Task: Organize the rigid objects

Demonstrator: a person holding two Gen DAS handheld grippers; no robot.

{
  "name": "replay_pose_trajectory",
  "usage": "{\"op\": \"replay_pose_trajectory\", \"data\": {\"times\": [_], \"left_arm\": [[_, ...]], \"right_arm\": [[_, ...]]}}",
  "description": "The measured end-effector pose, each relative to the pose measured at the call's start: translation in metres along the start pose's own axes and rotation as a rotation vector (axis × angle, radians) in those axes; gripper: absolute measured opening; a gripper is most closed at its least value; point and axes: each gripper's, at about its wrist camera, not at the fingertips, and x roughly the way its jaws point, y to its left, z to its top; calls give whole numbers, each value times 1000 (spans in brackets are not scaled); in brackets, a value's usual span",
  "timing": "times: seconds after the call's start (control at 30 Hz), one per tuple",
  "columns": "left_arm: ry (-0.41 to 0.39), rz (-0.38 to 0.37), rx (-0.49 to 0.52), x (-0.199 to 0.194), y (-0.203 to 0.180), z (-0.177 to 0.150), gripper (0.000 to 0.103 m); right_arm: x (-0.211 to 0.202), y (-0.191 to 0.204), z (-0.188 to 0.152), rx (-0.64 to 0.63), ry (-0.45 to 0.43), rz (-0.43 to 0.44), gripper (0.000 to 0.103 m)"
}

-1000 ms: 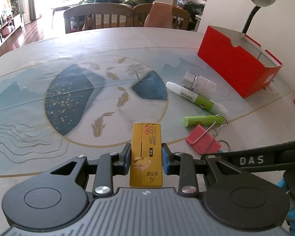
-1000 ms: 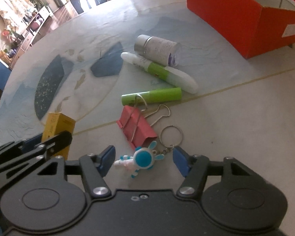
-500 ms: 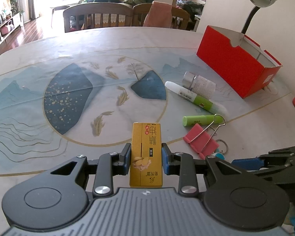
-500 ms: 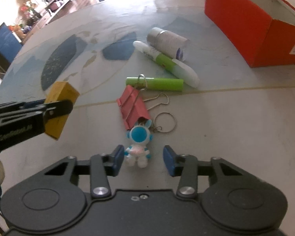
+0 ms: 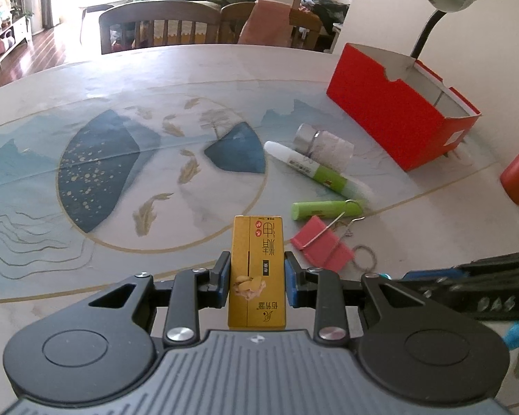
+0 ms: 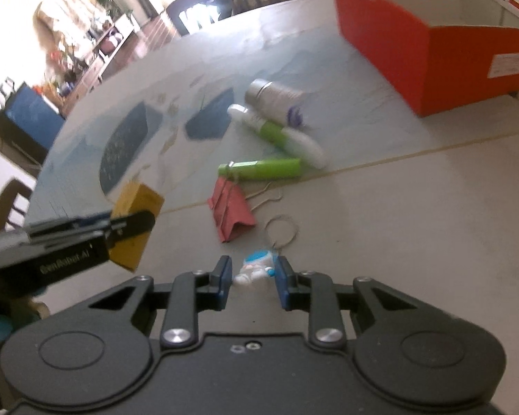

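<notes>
A: Left tongs [image 5: 256, 282] pinch the yellow carton [image 5: 257, 273], long axis straight out toward 12 in the left wrist view, lifted clear of the desk [image 5: 86, 103].

B: Right tongs [image 6: 253, 280]?

A: Jaws have just been closing; the blue-and-white figure keychain [image 6: 256, 268] sits between the pads, which look pressed on it. Its ring [image 6: 282, 230] trails toward 1.

B: Where's the drop target?

A: Judging by the task, the red box [image 6: 467, 48]. From the right tongs it lies at 1–2, well apart; from the left, about 2, farther across. Right hand is nearer.

B: Obstacles?

A: Red binder clip [image 6: 233, 212], green tube [image 6: 263, 169], green-and-white pen [image 6: 276, 131] and silver-capped bottle [image 6: 276, 98] lie along 12–1, between the tongs and the box. Carry over them.
</notes>
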Motion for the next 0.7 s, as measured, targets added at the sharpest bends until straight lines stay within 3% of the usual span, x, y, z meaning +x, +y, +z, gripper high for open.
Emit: {"op": "replay_pose_trajectory", "data": {"times": [0.43, 0.7], "left_arm": [[11, -33, 27, -4, -39, 17, 30], [19, -56, 28, -2, -68, 38, 30]], "right_arm": [[-49, -42, 34, 78, -76, 67, 25], [-78, -63, 72, 84, -146, 99, 25]]}}
